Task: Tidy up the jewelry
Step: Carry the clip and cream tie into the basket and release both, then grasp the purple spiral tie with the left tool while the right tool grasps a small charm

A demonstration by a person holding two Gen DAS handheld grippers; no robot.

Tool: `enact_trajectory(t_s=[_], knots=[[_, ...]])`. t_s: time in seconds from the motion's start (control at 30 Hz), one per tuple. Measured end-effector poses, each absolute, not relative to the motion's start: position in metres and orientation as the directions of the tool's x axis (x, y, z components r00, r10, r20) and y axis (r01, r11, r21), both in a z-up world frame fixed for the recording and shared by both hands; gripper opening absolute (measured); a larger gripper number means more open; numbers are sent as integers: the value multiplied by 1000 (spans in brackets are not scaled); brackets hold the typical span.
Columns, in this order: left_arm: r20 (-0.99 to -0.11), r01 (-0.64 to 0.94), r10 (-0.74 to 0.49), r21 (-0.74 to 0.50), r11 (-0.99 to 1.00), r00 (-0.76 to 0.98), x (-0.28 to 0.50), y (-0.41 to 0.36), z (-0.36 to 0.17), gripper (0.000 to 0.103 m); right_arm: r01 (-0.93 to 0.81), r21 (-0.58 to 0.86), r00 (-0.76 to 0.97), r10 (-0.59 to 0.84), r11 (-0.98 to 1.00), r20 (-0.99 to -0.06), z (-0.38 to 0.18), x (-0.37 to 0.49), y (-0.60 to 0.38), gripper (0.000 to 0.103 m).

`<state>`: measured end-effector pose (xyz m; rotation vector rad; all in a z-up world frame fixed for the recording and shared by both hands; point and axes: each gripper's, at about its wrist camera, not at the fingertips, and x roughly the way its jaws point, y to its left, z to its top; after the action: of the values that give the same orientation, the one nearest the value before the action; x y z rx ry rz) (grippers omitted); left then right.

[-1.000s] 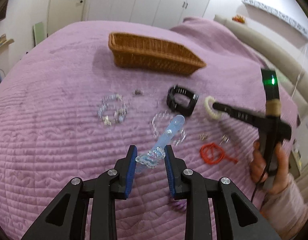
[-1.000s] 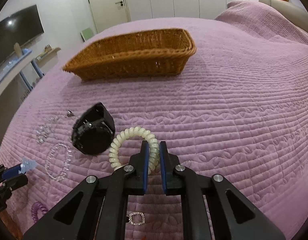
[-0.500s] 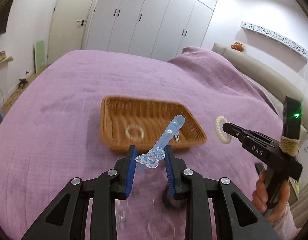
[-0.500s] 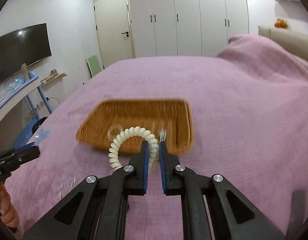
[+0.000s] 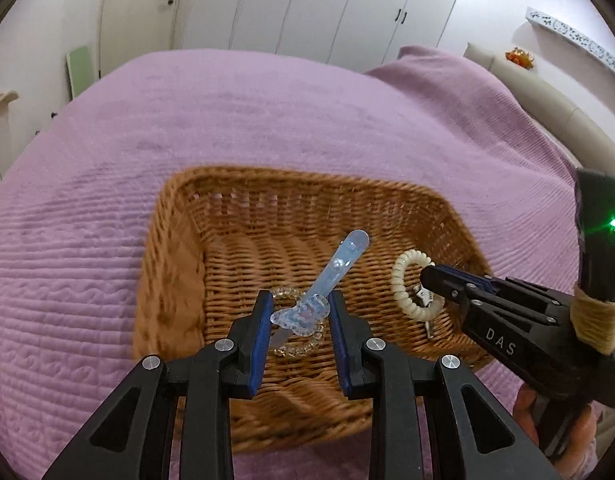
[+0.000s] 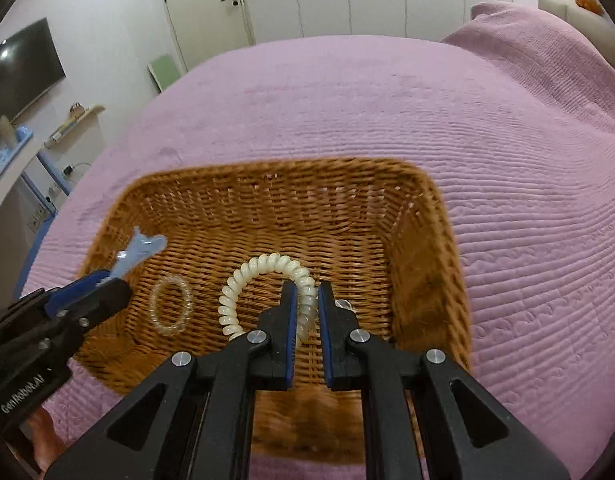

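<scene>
Jewelry is in both my grippers above one wicker basket on the purple bed. My left gripper tilts down, pinching one pale blue clip. My right gripper, tilted down too, is clamped on one cream coil bracelet. One clear bead bracelet lies on the basket floor. A hand grips the right handle.
</scene>
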<state>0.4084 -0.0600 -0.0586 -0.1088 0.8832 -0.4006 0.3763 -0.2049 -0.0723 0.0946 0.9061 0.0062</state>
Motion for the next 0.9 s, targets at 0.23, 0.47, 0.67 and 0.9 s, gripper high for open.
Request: enact_trajectory(t_s=[0.23, 0.47, 0.67, 0.9], knots=[[-689, 356, -491, -345, 869, 533, 407, -59, -65, 37, -8, 98, 612, 82, 995, -787, -78, 375, -197, 19], [-578, 402, -544, -366, 839, 608, 355, -33, -14, 69, -31, 94, 700, 89, 995, -708, -37, 328, -193, 32], [-483, 443, -558, -339, 830, 675, 278, -6, 35, 76, -72, 109, 766, 125, 991, -631, 8, 251, -183, 43], [-432, 442, -522, -277, 853, 736, 175, 26, 54, 79, -94, 72, 812, 118, 993, -571, 24, 152, -171, 44]])
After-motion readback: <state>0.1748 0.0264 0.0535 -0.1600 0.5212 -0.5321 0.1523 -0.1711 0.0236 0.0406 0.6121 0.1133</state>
